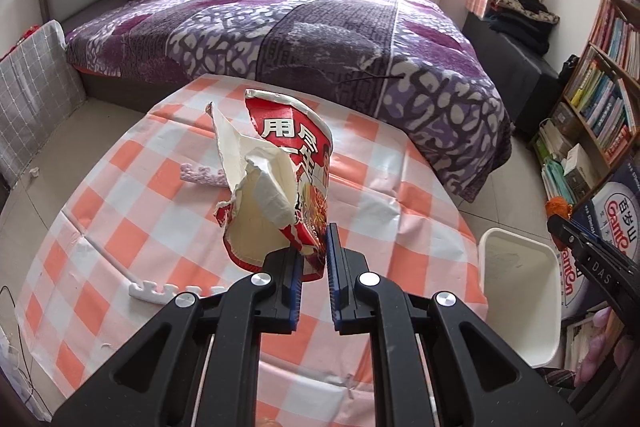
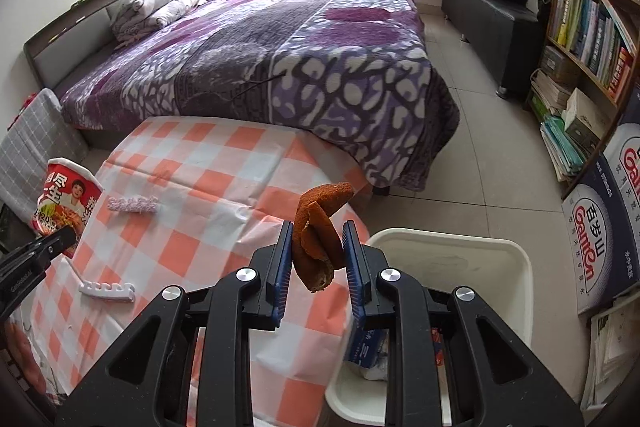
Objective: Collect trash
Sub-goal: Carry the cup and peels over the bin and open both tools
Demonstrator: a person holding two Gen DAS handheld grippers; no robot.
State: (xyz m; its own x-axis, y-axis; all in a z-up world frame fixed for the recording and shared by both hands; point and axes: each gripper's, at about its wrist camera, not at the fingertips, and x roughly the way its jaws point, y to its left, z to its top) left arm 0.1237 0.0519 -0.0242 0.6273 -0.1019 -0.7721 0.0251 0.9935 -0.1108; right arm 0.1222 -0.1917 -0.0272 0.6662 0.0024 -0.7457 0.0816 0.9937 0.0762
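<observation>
While the left gripper clamps the lower edge of a torn red noodle cup, the cup stands up from the jaws at the centre of the left wrist view, over the orange-and-white checked tablecloth. Its white inside shows through the rip on the left side. In the right wrist view the same cup appears at the far left edge, with the left gripper's black finger on it.

Between the blue pads of the right gripper, at the centre of that view, a curled piece of orange peel is pinched, its tip rising above the jaws. Just right of and below the peel sits the white trash bin, beside the table's edge; a blue packet lies inside it, partly hidden by the gripper.

2 toothed foam strips lie on the cloth: a white one at lower left, a lilac one above it. Behind the table, the purple bed fills the upper half.
</observation>
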